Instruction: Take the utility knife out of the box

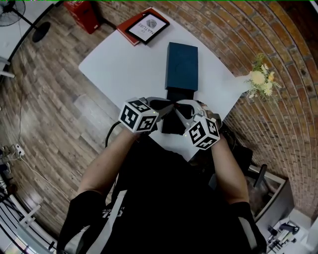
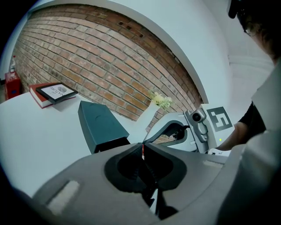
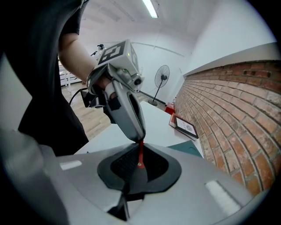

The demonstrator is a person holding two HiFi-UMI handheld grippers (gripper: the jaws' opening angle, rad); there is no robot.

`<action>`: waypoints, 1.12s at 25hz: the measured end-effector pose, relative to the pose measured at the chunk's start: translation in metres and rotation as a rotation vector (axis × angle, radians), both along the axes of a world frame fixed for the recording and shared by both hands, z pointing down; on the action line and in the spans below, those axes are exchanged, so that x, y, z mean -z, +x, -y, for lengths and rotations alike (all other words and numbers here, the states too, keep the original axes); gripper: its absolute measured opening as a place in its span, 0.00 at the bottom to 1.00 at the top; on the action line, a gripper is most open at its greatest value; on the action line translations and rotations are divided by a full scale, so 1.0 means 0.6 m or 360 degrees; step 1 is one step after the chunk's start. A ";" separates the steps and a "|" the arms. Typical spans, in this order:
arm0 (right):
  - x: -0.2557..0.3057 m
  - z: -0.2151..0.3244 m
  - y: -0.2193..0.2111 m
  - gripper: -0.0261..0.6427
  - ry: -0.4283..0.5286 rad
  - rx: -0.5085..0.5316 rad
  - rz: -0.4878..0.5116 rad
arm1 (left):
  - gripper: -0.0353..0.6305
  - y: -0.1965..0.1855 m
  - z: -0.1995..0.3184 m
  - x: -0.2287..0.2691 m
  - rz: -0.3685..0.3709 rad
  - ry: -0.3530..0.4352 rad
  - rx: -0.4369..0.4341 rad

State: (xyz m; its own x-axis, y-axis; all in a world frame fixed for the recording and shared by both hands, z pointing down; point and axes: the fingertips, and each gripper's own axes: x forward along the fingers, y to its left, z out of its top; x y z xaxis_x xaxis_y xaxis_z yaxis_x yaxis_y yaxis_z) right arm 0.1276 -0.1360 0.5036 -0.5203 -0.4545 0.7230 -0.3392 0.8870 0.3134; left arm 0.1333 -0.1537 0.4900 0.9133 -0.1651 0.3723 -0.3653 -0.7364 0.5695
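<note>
A dark teal box (image 1: 181, 64) lies on the white table (image 1: 119, 69), its black end (image 1: 181, 93) turned toward me; the left gripper view also shows this box (image 2: 99, 125). In front of it my two grippers meet tip to tip above a flat black piece (image 1: 173, 126). Between them is a thin dark thing with a red strip (image 3: 140, 154), which I take for the utility knife. My right gripper (image 3: 139, 166) is shut on its dark part. My left gripper (image 2: 142, 151) is shut on the red end (image 2: 142, 150). Most of the knife is hidden by the jaws.
A red book with a framed card (image 1: 144, 26) sits at the table's far corner. A vase of flowers (image 1: 261, 79) stands by the right edge against the brick floor. A red container (image 1: 82, 15) and a fan (image 1: 20, 17) stand on the wooden floor to the left.
</note>
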 end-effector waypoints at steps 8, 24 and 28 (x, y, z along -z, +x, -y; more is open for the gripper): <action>0.012 -0.005 0.022 0.15 0.0014 -0.0091 0.0035 | 0.08 0.007 -0.009 0.025 0.0008 0.0085 -0.0023; 0.017 -0.061 0.061 0.12 0.0060 -0.0012 -0.0006 | 0.08 0.030 -0.070 0.081 -0.0047 0.0178 -0.0094; 0.028 -0.079 0.067 0.12 0.0056 0.0036 0.0000 | 0.09 0.037 -0.086 0.089 -0.0005 0.0244 -0.0142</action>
State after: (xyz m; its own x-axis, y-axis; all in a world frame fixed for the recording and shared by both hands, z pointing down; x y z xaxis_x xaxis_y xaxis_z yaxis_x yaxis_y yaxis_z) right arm 0.1677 -0.0889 0.4871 -0.5306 -0.4679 0.7068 -0.3191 0.8828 0.3449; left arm 0.1555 -0.1023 0.4364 0.9280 -0.1378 0.3461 -0.2929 -0.8440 0.4492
